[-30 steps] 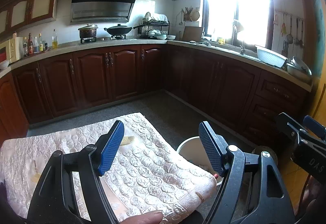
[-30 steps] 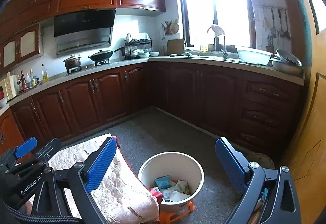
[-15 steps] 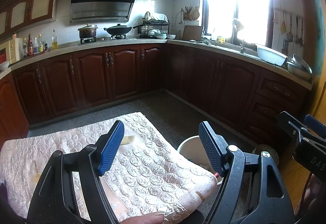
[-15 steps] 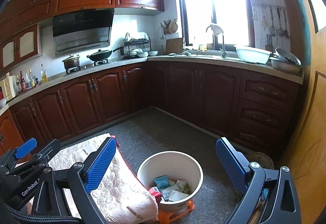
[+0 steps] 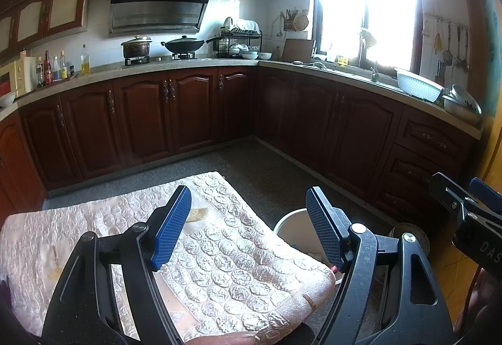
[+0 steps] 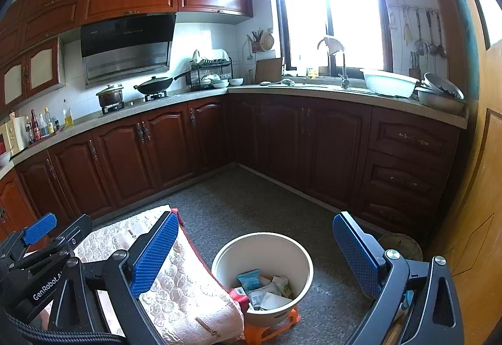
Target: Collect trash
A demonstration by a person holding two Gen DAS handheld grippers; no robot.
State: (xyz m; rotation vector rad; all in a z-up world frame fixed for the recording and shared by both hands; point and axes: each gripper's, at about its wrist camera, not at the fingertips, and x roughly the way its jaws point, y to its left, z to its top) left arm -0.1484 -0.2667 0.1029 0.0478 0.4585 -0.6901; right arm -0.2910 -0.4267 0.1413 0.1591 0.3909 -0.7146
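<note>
2 grippers are up over a low cushioned surface in a kitchen, and neither holds anything. The left gripper (image 5: 248, 229) has its jaws standing wide apart above the quilted cloth (image 5: 238, 266), with nothing between its 2 blue pads. The right gripper (image 6: 254, 251) is likewise wide open and empty, its jaws framing 1 white bin (image 6: 282, 247) that sits on the grey floor (image 6: 251, 204) just beside the edge of the cloth. The bin rests on 1 orange stool (image 6: 269, 329) and already contains several wrappers (image 6: 266, 285); their exact number cannot be told, though 1 blue packet lies on top. On the cloth, 1 pale yellowish scrap (image 5: 196, 214) lies flat just beyond the left pad of the left gripper, and 1 smaller brownish mark farther left is too unclear to name. In the left wrist view only part of the bin's rim shows past the cloth's corner. Behind, the worktop (image 6: 313, 91) carries 1 lidded pot (image 6: 110, 95), 1 black wok (image 6: 155, 84) and 1 dish rack (image 6: 210, 70).
</note>
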